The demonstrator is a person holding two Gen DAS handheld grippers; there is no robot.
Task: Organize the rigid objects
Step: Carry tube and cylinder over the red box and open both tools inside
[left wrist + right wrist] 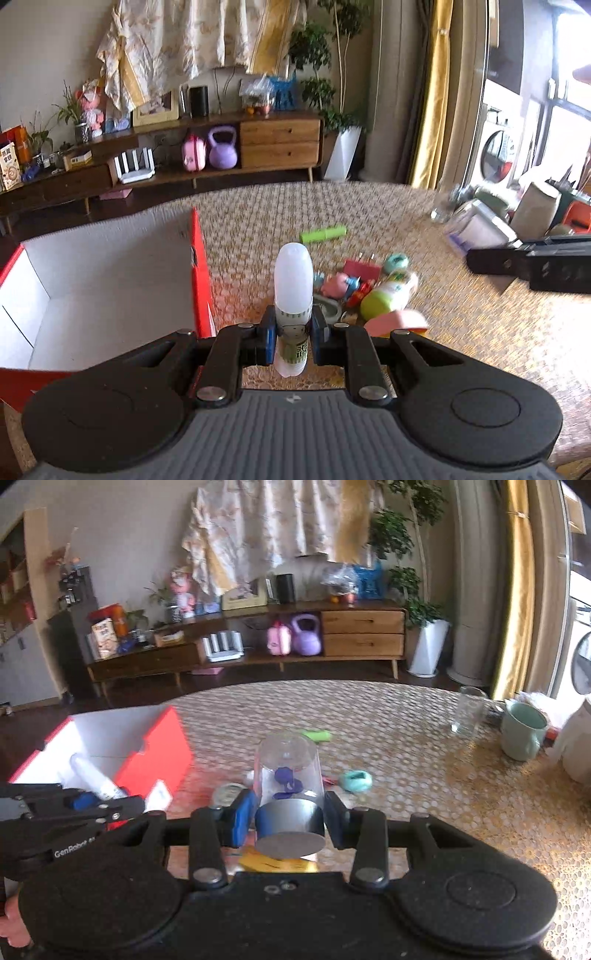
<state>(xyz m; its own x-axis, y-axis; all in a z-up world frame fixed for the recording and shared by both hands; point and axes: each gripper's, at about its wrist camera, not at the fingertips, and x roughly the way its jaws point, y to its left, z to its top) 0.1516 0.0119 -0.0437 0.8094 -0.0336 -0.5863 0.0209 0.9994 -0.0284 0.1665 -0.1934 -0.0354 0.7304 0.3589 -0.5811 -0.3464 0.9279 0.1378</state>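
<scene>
A white bottle [293,291] is clamped at its labelled middle by the left gripper [293,332], beside the red box [201,266]. A clear jar [290,775], probably light and slippery, is gripped at its lid by the right gripper [290,819].

Our left gripper [293,332] pinches a white glue stick; our right gripper [290,818] clamps a clear jar.

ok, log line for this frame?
left tongs: shut on white glue stick | right tongs: shut on clear plastic jar | red cardboard box: open
</scene>
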